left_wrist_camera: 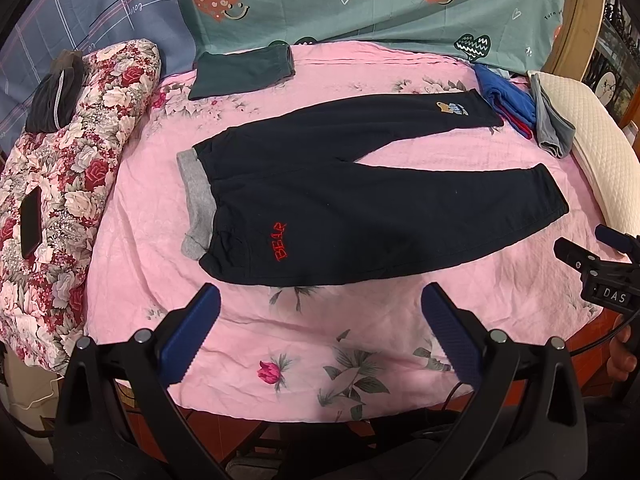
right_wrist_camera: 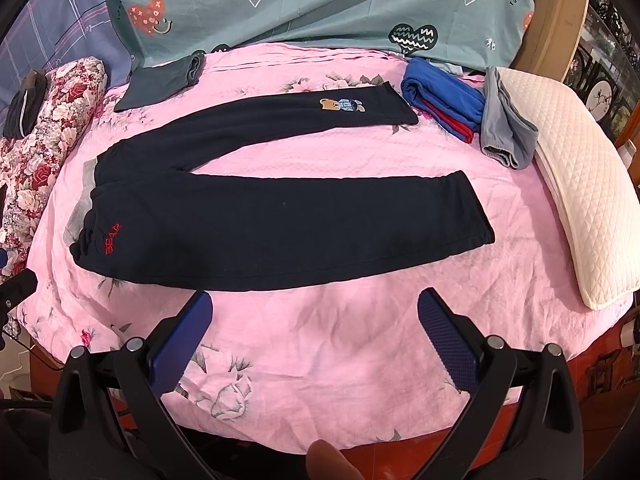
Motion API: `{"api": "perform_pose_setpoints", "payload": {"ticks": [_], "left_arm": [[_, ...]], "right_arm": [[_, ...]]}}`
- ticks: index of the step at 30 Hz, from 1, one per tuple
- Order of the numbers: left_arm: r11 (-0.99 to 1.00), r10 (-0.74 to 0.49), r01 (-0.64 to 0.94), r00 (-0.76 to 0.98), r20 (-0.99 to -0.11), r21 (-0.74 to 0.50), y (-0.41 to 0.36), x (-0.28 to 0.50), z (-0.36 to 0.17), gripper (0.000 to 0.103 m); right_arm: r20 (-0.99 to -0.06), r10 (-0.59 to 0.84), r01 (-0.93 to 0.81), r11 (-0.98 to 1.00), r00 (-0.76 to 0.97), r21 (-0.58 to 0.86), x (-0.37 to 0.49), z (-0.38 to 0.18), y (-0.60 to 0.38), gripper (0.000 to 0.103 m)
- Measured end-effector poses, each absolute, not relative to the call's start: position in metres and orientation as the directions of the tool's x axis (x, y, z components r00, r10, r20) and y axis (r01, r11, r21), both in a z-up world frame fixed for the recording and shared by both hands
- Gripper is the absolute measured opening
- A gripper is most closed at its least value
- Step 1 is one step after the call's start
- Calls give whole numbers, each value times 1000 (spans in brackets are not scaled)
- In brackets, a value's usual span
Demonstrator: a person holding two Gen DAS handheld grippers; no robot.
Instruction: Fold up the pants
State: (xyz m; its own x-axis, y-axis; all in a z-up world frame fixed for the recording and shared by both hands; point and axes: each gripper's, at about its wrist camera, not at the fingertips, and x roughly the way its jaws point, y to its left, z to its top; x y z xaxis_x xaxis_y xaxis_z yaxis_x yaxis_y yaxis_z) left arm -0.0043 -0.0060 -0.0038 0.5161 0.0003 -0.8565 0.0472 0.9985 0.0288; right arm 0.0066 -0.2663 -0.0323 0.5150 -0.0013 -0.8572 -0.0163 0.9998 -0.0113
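Observation:
Dark navy pants (left_wrist_camera: 340,192) (right_wrist_camera: 260,224) lie flat on the pink floral bedspread (left_wrist_camera: 280,344) (right_wrist_camera: 340,340), waistband with grey lining to the left, legs spread apart toward the right. Red "BEAR" stitching sits near the waist, and a bear patch (right_wrist_camera: 342,105) marks the far leg. My left gripper (left_wrist_camera: 320,300) hovers open just short of the pants' near edge by the waist. Over the near leg's lower edge, my right gripper (right_wrist_camera: 316,306) is also open, holding nothing. The right gripper's body (left_wrist_camera: 596,268) shows at the right edge of the left wrist view.
A dark green folded garment (left_wrist_camera: 240,70) lies at the back left. A blue and red folded stack (right_wrist_camera: 444,100) and a grey garment (right_wrist_camera: 506,124) lie at the back right beside a white quilted pillow (right_wrist_camera: 580,184). A floral quilt roll (left_wrist_camera: 68,184) carrying a phone (left_wrist_camera: 31,222) borders the left.

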Motion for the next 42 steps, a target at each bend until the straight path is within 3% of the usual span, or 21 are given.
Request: {"api": "perform_pose_setpoints", "payload": {"ticks": [30,36,42], "left_arm": [[998,54,-43,427,-902,40,-27,32,-32,101],[982,132,-174,388,-912,68,23,57,-36,101],[971,167,-225,414,-895,77,107,108,-32,101]], "right_arm": [[-898,47,-99,995,437,4,56,-57,-293,102],[-915,85,-144,989,395,29,81,-78,-288,102],[-899,103,-343,938,425,-55,123,-72,-239,102]]}}
